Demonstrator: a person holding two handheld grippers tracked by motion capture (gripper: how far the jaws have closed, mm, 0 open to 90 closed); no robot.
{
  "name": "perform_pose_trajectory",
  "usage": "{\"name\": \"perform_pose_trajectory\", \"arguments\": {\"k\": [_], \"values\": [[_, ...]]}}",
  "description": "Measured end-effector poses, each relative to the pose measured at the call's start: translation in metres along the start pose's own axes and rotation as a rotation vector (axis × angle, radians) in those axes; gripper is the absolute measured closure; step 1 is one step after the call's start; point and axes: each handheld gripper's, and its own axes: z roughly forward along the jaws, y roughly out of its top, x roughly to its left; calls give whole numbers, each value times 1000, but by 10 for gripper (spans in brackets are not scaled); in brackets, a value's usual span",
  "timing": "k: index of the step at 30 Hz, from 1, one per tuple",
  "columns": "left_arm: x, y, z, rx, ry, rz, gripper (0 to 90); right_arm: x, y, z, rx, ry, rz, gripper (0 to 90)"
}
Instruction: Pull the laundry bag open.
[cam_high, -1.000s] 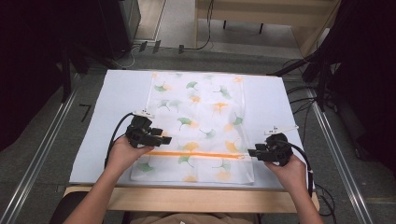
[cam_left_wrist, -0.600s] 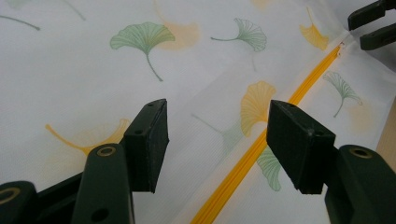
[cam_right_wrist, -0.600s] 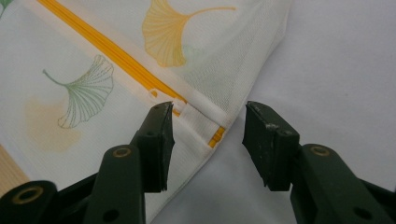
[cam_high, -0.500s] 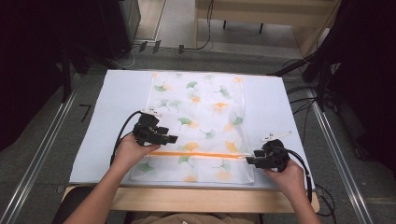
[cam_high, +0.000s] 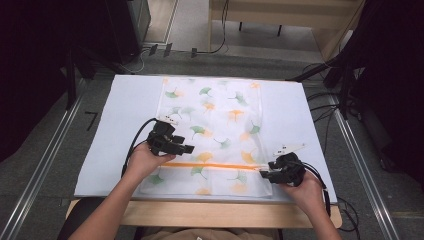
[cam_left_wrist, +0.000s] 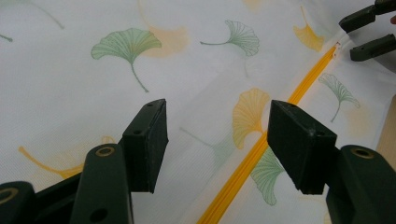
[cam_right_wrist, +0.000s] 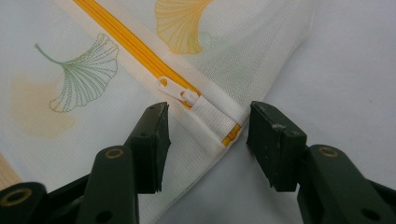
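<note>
A white mesh bag (cam_high: 215, 115) printed with green and orange ginkgo leaves lies flat on the mat. An orange zipper (cam_high: 220, 165) crosses it near the front. My left gripper (cam_high: 189, 148) hovers open over the bag's left part, just behind the zipper (cam_left_wrist: 261, 144); nothing sits between its jaws (cam_left_wrist: 217, 140). At the zipper's right end my right gripper (cam_high: 264, 173) stands open. Its jaws (cam_right_wrist: 208, 121) straddle the bag's corner, with the white zipper pull (cam_right_wrist: 173, 91) just ahead of them. The right gripper (cam_left_wrist: 348, 37) also shows far off in the left gripper view.
The bag rests on a pale mat (cam_high: 120, 130) that covers a wooden table (cam_high: 225, 212). Metal rails (cam_high: 45, 160) run along both sides. Cables (cam_high: 325, 100) trail on the floor at the right. Bare mat lies left and right of the bag.
My right gripper has come down toward the near edge and slightly left, onto the zipper's end. My left gripper has drifted a little to the right over the bag.
</note>
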Motion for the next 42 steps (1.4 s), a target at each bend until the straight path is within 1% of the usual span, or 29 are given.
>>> {"name": "perform_pose_trajectory", "arguments": {"k": [1,2,3,4,5,6,7,9,10,11,12,15,16,18,19,20,21,22,23,24,27,30,33,34,35,36,38,39,42], "values": [[-1,0,1,-1,-4,1,386,1,0,0,3,-11,-12,531],[-1,0,1,-1,-4,1,383,1,0,0,3,-11,-12,531],[-2,0,1,-5,-7,2,382,3,0,0,9,-29,-29,552],[-2,0,1,-7,-13,4,382,3,0,0,9,-29,-29,552],[-3,0,1,-14,-18,3,380,3,1,1,7,-39,-41,565],[-3,1,1,-18,-20,2,374,5,1,1,13,-46,-41,577],[-3,1,1,-28,-36,-3,371,6,2,1,11,-54,-42,610],[-3,1,1,-32,-40,-6,366,6,2,2,10,-57,-39,624],[-4,1,1,-32,-42,-2,366,7,2,2,9,-56,-40,645],[-4,1,1,-32,-40,1,366,7,3,2,10,-52,-45,704],[-5,1,1,-29,-38,4,366,7,3,2,10,-52,-45,704],[-8,2,4,-26,-44,11,362,9,4,2,15,-46,-44,754],[-9,2,5,-24,-45,17,363,9,5,2,21,-39,-36,769],[-13,2,7,-18,-50,31,395,8,6,2,28,-24,-26,828],[-13,2,7,-18,-50,31,425,7,6,2,30,-13,-17,839],[-15,2,7,-20,-51,36,425,7,6,2,30,-13,-17,839],[-17,2,7,-16,-57,37,510,5,8,2,36,2,-9,848],[-18,3,8,-12,-71,33,510,5,8,2,36,2,-9,848],[-20,3,9,-15,-87,33,536,4,8,2,37,10,1,850],[-22,3,10,-15,-100,36,559,1,9,2,39,33,19,851],[-24,2,13,-26,-115,52,580,-3,8,0,28,64,40,851],[-25,2,14,-30,-121,55,593,-4,9,-3,14,75,44,851],[-28,2,17,-26,-117,57,582,-5,10,-6,8,80,45,851],[-30,2,19,-22,-117,64,573,-5,11,-8,-9,88,44,851],[-30,2,19,-22,-117,64,573,-6,11,-10,-12,90,52,851],[-31,2,20,-22,-117,59,573,-6,11,-10,-12,90,52,851],[-32,2,22,-32,-134,49,575,-6,11,-12,-19,98,54,851],[-33,3,23,-34,-141,53,575,-6,12,-13,-21,101,55,851],[-38,3,27,-25,-143,69,562,-7,13,-14,-28,109,60,850]]}}
